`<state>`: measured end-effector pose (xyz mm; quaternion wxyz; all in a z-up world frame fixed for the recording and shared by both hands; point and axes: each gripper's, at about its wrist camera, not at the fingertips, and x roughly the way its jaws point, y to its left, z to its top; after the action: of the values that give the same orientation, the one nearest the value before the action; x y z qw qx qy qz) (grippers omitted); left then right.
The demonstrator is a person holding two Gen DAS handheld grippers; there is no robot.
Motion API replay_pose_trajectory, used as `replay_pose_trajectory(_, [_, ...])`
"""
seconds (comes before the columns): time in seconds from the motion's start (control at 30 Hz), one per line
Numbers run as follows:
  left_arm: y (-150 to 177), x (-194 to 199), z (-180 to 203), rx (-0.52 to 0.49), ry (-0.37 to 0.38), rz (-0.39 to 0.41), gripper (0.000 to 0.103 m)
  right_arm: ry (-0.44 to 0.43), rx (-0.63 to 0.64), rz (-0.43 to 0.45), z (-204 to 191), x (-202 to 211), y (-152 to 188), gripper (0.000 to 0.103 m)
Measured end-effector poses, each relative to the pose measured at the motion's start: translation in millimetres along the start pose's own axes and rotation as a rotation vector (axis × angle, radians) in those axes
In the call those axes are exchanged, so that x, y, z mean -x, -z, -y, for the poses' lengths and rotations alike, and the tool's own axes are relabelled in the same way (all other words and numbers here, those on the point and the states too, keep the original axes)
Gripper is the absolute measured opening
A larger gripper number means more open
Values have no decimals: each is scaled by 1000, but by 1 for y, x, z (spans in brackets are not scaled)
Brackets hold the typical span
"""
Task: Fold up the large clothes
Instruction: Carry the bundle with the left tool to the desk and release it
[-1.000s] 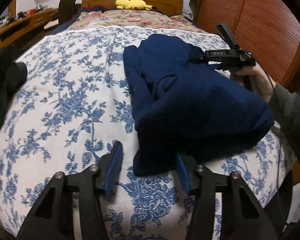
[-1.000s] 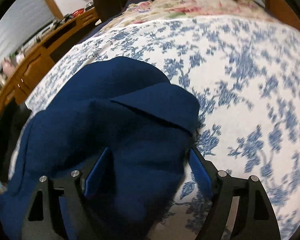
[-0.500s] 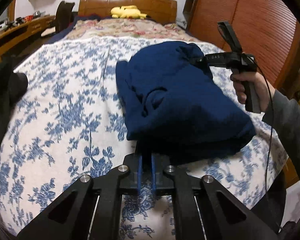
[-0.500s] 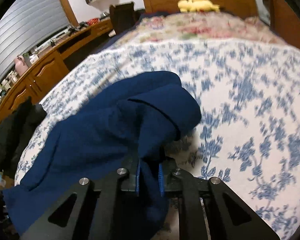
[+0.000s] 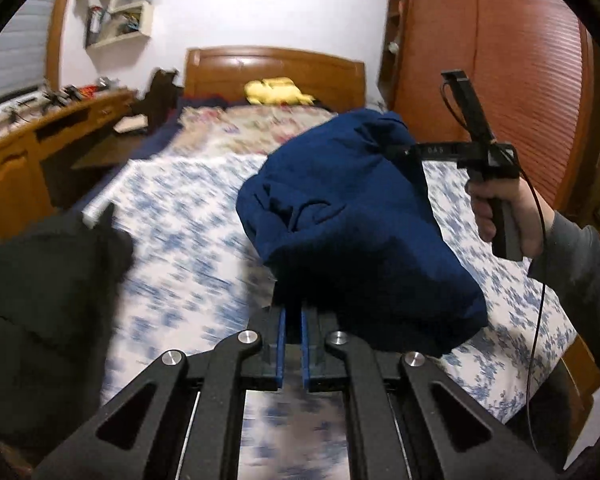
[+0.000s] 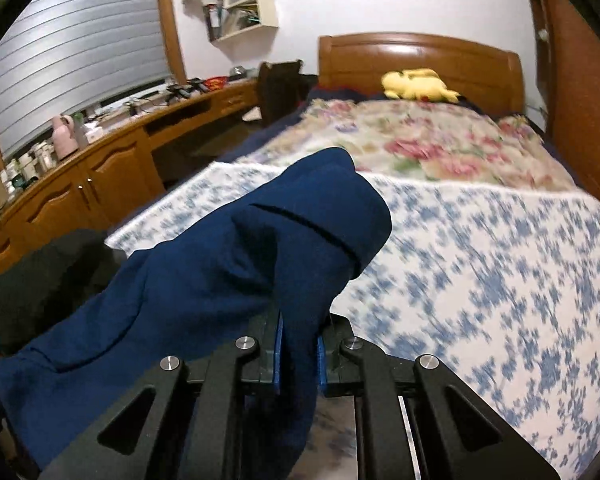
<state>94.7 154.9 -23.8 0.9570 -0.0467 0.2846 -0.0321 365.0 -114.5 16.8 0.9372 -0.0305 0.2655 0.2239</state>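
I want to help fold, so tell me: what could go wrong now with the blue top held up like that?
1. The navy garment hangs bunched between the left gripper and the right gripper, so it may come down creased.
2. Each gripper pinches only a small bit of cloth, so a corner might slip out.
3. The hanging cloth could drag across the black clothing at the edge of the bed.

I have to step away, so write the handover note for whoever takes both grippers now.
Left gripper: shut on the near edge of the navy garment.
Right gripper: shut on another bunch of its fabric, the person's hand on its handle.
The garment hangs bunched between them, above the blue floral bedspread.
Done: both grips taken.
Left: spread it flat, then make every fold; none shows yet.
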Motion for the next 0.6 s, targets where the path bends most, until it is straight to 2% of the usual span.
replay_pose_trajectory(0.13, [-17,47,-56,14,-92,60,6,-49,60,33,-66,-2,-35,12])
replay_pose_trajectory(0.37, [-25,128,-169,62,-344,116,6,-193,117,48,-204,-31,-77,13])
replay_pose_trajectory(0.43, [-20,141,-198,67,-441,100,6,-211,97,13,-242,-48,-82,15])
replay_pose_trajectory(0.5, [-13,141,-228,101,-507,60,7,-253,79,-59,-274,-69,-78,17])
replay_pose_trajectory(0.53, [-7,139,-246,128,-545,28,7,-268,112,-119,-292,-81,-71,20])
replay_pose_trajectory(0.6, [6,132,-272,196,-573,-12,7,-277,188,-195,-315,-98,-52,26])
